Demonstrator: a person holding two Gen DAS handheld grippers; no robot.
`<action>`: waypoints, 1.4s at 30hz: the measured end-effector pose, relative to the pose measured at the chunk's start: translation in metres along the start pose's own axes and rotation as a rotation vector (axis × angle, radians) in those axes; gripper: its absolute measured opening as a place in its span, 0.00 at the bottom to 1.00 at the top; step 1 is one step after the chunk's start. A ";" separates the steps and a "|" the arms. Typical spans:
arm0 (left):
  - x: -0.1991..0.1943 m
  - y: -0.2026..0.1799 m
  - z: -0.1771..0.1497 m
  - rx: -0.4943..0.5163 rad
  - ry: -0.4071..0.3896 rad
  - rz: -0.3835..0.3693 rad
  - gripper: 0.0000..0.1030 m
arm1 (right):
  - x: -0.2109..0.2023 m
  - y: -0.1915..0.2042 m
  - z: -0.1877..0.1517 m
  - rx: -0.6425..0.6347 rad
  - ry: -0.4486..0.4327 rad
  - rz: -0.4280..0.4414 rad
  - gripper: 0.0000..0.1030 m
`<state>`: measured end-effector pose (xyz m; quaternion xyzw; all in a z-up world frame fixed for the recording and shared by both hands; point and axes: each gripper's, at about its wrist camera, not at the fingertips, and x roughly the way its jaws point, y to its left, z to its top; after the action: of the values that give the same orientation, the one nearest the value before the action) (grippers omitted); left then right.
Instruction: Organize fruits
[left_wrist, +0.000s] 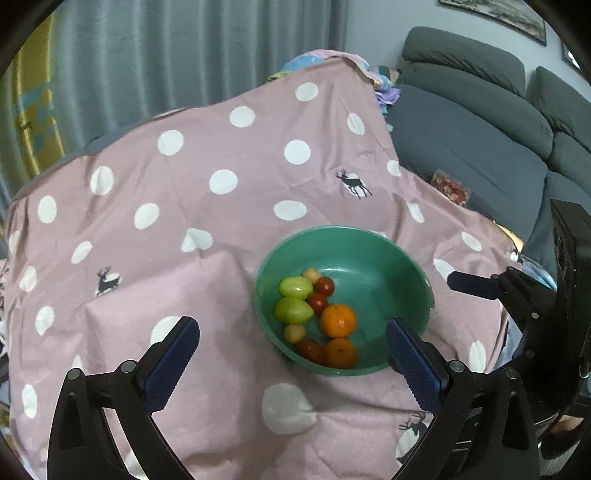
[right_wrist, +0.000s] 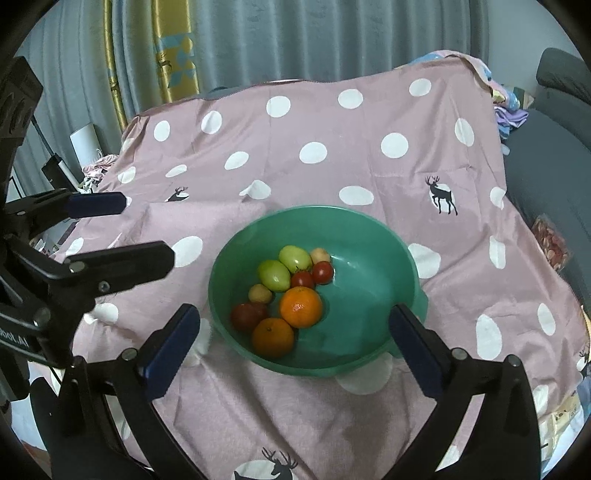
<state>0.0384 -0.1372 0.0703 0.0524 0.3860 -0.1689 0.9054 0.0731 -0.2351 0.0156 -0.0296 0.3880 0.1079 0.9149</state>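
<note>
A smooth, round green bowl (right_wrist: 369, 236) sits on a soft pink cloth (right_wrist: 332, 140) with white dots. Inside lie two oranges (right_wrist: 301, 307), two glossy green fruits (right_wrist: 273, 275) and small red tomatoes (right_wrist: 322, 272). Left gripper (left_wrist: 291, 354) and right gripper (right_wrist: 295, 341) both gape wide, holding nothing, above the bowl's near rim.

A round green plastic bowl (right_wrist: 369, 236) sits on a pink cloth with white dots and deer prints (right_wrist: 332, 147); inside lie two oranges (right_wrist: 301, 307), two green fruits (right_wrist: 273, 275), red tomatoes (right_wrist: 322, 272) and small pale fruits; the right claw (right_wrist: 295, 332) gapes empty before it; the left claw (right_wrist: 122, 229) hovers open at left.
</note>
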 end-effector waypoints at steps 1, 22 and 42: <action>-0.003 0.001 0.000 -0.010 -0.001 0.005 0.98 | -0.002 0.000 0.000 0.000 0.002 -0.003 1.00; -0.015 -0.014 0.011 0.035 0.031 0.120 0.98 | -0.036 -0.003 0.007 -0.009 -0.037 -0.012 1.00; -0.014 -0.016 0.015 0.045 0.023 0.144 0.98 | -0.035 -0.008 0.013 -0.021 -0.040 -0.018 1.00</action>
<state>0.0337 -0.1518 0.0913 0.1020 0.3878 -0.1115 0.9093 0.0604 -0.2471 0.0498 -0.0408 0.3680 0.1041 0.9231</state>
